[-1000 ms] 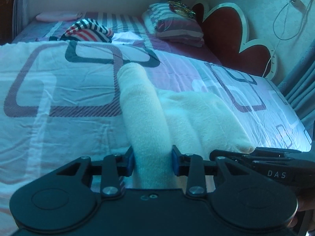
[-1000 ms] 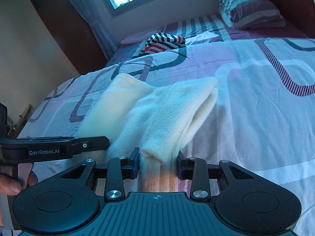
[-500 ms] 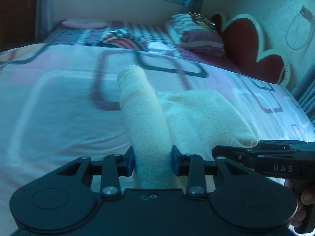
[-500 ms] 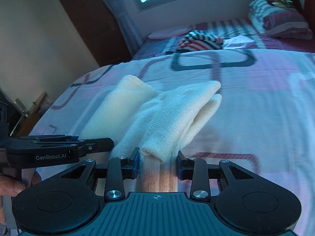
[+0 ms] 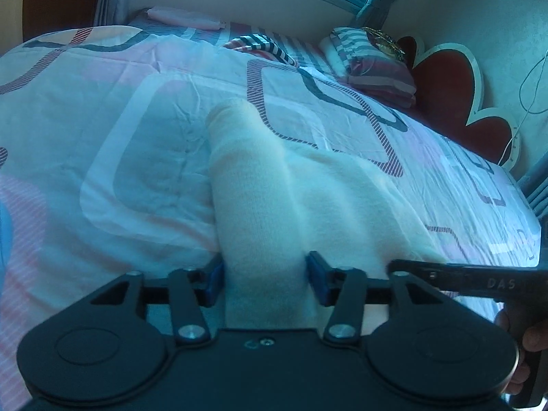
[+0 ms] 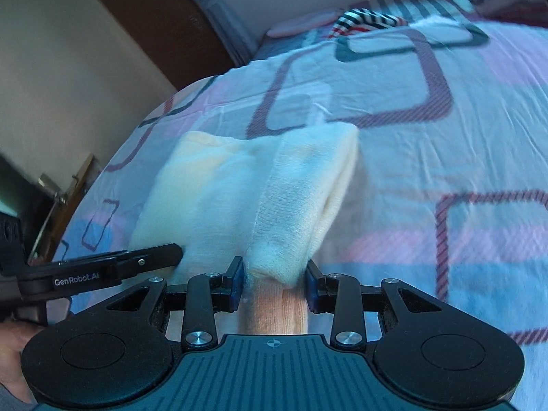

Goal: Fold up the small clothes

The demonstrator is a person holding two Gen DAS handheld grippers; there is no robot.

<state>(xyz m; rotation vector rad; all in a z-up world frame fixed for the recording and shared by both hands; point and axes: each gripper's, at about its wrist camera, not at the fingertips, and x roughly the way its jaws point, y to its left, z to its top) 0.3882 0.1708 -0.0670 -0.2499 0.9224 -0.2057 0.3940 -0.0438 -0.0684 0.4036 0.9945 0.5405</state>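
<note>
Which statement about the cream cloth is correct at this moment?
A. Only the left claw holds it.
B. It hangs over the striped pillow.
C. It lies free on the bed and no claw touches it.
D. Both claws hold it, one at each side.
D: the left claw and the right claw each have a bunched part of the cream cloth between their fingers, above the bed.

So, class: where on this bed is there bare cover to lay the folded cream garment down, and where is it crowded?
Bare patterned bedspread lies left of the cream knitted garment, and more lies to its right. It is crowded by the far striped cloth heap and striped pillows. The left gripper and right gripper both grip the garment.
</note>
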